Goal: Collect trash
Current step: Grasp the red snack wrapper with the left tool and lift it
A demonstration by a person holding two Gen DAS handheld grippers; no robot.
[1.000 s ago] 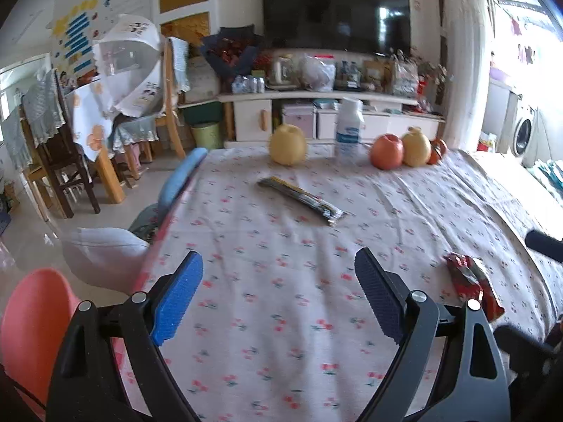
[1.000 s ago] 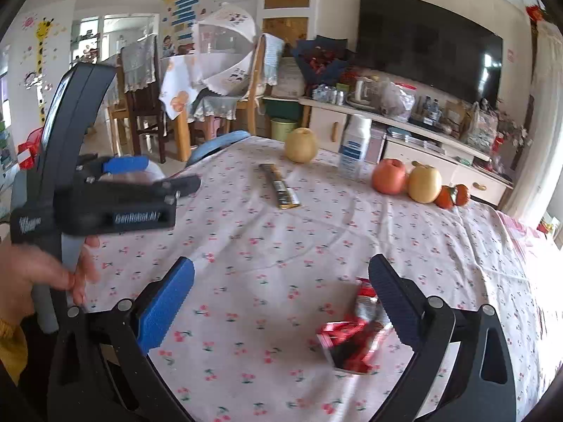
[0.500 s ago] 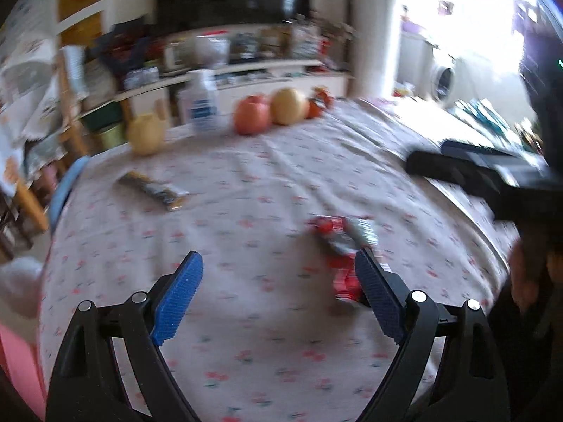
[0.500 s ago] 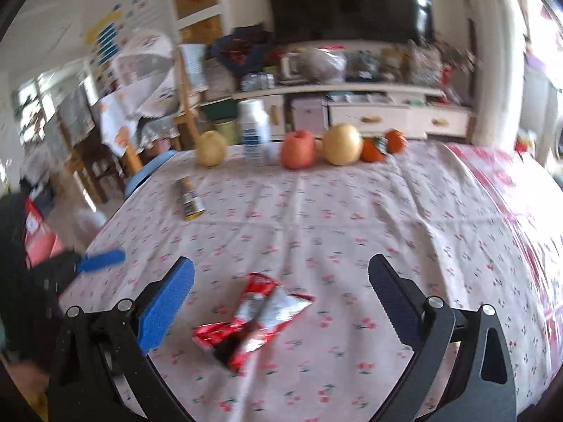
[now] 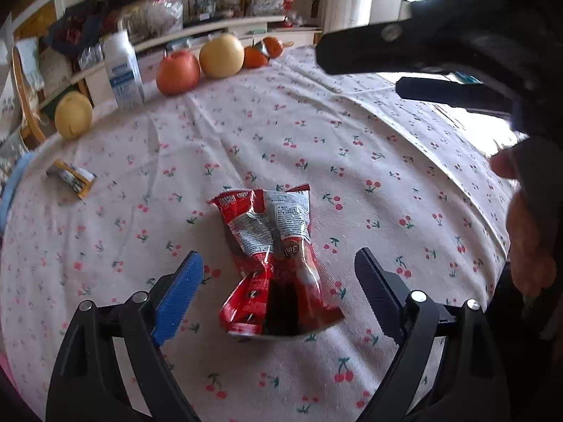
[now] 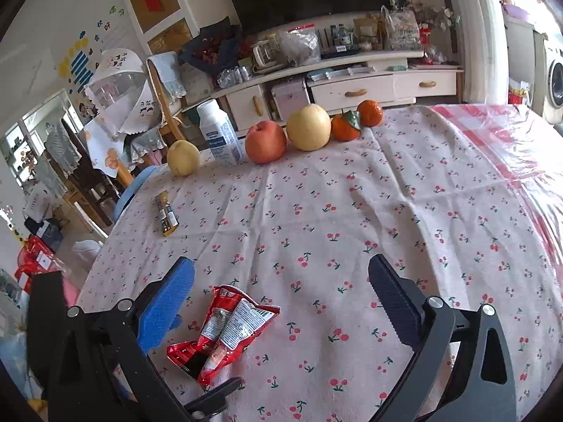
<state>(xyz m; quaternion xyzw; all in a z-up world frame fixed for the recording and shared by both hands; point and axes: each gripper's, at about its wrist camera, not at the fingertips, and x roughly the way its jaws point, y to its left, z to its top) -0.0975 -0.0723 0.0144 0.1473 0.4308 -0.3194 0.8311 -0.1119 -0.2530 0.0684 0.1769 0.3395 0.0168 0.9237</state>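
Note:
A crumpled red snack wrapper (image 5: pixel 271 263) lies on the cherry-print tablecloth (image 5: pixel 316 147). My left gripper (image 5: pixel 278 263) is open and tilted down over it. The wrapper sits between the blue pad and the dark pad, and neither touches it. In the right wrist view the same wrapper (image 6: pixel 225 327) lies low and left, beside the blue pad of my open right gripper (image 6: pixel 281 265), which holds nothing. One of the left gripper's fingers (image 6: pixel 214 392) shows just below it. A small yellow and black wrapper (image 6: pixel 166 212) lies further left on the table. The right gripper (image 5: pixel 359 70) hovers at the upper right.
Along the table's far edge stand a small pear (image 6: pixel 183 157), a white bottle (image 6: pixel 220 133), an apple (image 6: pixel 264 142), a large pear (image 6: pixel 309 126) and two tangerines (image 6: pixel 346 125). A blue chair (image 6: pixel 132 190) stands at the left edge. A hand (image 5: pixel 527 239) grips the right tool.
The left view swung right, away from the long wrapper, and dropped until the red wrapper lay between its jaws. The right view rolled and shifted, moving the red wrapper to its lower left.

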